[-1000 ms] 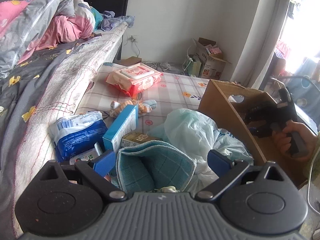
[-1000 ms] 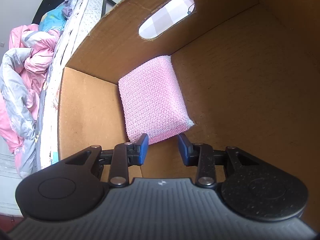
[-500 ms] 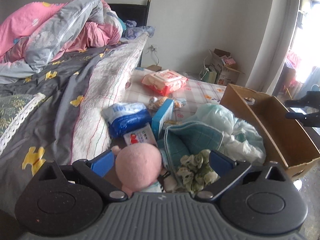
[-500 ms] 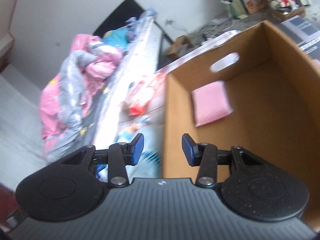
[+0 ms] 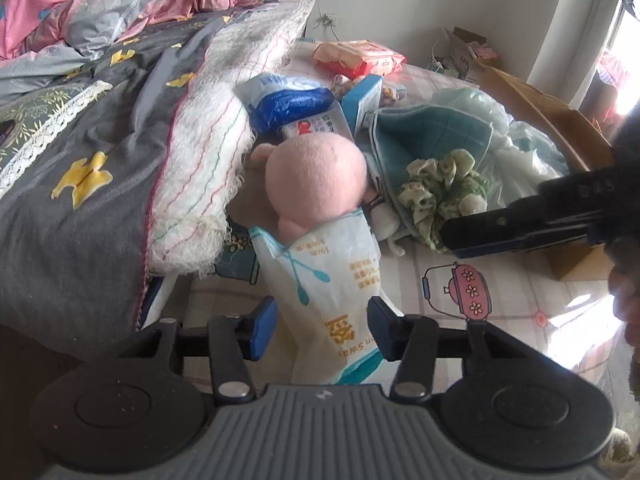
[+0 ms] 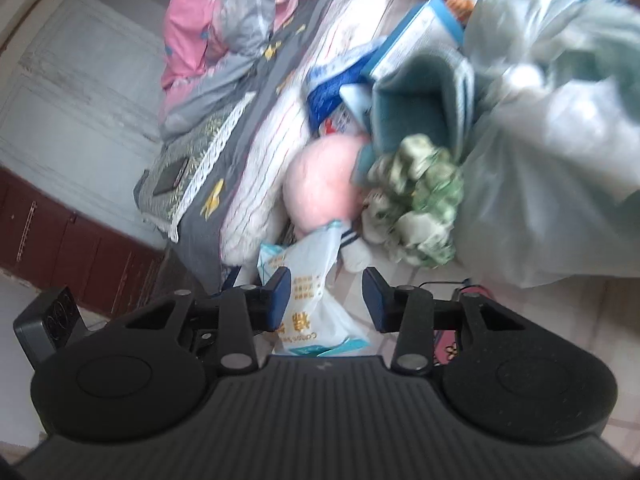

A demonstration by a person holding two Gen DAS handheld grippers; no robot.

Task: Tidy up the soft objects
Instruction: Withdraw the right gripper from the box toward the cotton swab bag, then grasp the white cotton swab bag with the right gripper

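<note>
**Clutter packed tight against the bed edge**

Left claw (image 5: 322, 328) is closing around the near end of a white cotton-pad packet (image 5: 332, 280); its right pad touches the wrapper, while the left pad stands just clear. Right claw (image 6: 325, 294) is empty, jaws narrowing, near the green scrunchie (image 5: 444, 192). A pink plush toy (image 5: 316, 178) lies wedged between the bed's hanging quilt (image 5: 196, 184) and a teal cloth (image 5: 428, 136). Open patterned mat (image 5: 500, 300) lies on the near right, the cardboard box (image 5: 552, 116) at the far right.

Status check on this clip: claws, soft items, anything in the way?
Left claw closing around white packet. Right claw closing, empty. Pink plush lies partly on the packet, green scrunchie beside.
</note>
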